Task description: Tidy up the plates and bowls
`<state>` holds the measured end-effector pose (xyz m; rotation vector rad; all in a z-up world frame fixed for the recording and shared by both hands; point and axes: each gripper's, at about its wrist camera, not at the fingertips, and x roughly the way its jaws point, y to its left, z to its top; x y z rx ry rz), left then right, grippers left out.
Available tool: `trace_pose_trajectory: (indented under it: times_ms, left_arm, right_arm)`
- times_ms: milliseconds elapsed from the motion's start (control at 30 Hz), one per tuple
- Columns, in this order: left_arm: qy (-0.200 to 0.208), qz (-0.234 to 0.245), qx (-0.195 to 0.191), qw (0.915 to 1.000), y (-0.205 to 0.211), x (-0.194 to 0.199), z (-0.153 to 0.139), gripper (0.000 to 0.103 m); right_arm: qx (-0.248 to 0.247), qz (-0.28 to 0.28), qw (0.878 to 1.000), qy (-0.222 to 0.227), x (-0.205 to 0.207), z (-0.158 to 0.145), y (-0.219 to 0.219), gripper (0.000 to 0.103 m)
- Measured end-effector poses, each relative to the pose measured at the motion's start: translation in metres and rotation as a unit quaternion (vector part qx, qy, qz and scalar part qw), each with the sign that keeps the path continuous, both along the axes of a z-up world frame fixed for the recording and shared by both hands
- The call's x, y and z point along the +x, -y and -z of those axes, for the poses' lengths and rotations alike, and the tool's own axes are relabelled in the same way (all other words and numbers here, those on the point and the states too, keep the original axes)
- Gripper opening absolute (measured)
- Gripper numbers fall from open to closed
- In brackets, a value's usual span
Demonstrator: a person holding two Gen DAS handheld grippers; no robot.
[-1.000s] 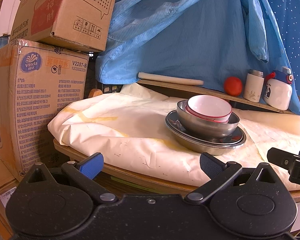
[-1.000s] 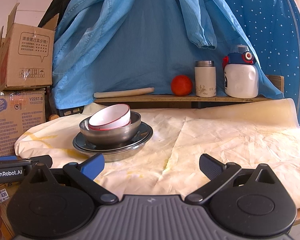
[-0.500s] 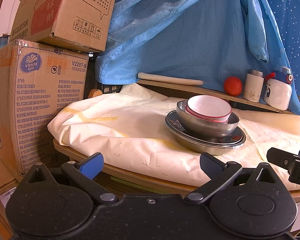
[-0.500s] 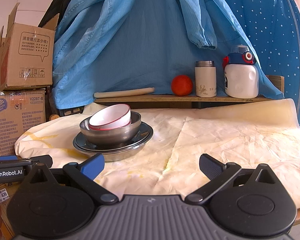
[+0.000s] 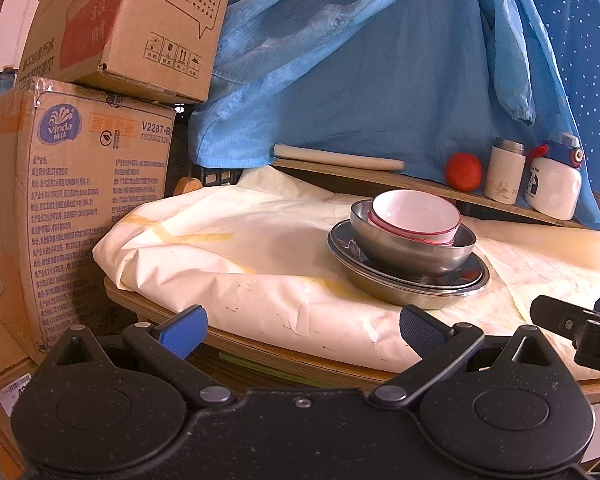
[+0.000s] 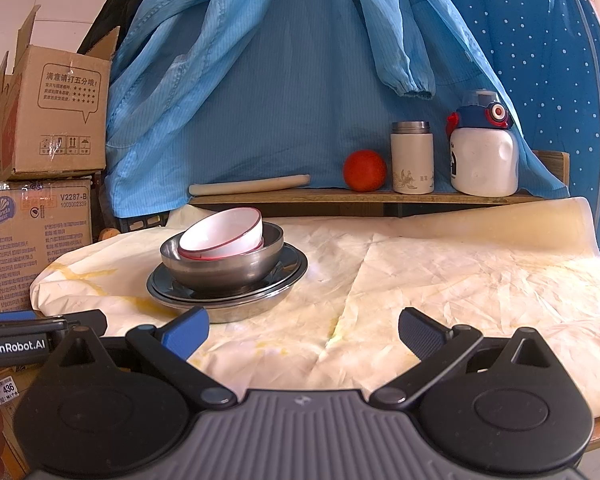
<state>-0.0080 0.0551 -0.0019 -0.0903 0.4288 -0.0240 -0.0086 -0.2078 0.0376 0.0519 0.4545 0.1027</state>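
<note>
One stack of dishes stands on the table's cream cloth (image 6: 440, 272). At its base are steel plates (image 5: 400, 284) (image 6: 236, 300), then a steel bowl (image 5: 412, 248) (image 6: 224, 268), and on top tilted white bowls with red rims (image 5: 416, 212) (image 6: 224, 232). My left gripper (image 5: 302, 326) is open and empty, hanging before the table's front left edge, short of the stack. My right gripper (image 6: 304, 330) is also open and empty, low over the front of the cloth, the stack ahead to its left. Each gripper shows at the edge of the other's view.
Stacked cardboard boxes (image 5: 72, 200) (image 6: 36, 236) rise left of the table. A back shelf (image 6: 360, 198) carries a rolled sheet (image 6: 252, 184), a red ball (image 6: 365, 170), a flask (image 6: 412, 158) and a white bottle (image 6: 483, 152). Blue clothing (image 6: 280, 80) hangs behind.
</note>
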Motion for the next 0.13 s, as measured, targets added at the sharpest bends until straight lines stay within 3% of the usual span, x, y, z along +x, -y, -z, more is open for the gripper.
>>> trace_pose_trajectory:
  times_ms: [133]
  left_arm:
    - [-0.001,0.004,0.0,1.0,-0.0011,0.0007,0.0001,0.102]
  right_arm:
    - [0.0,0.0,1.0,-0.001,0.0003,0.0001,0.0001,0.103]
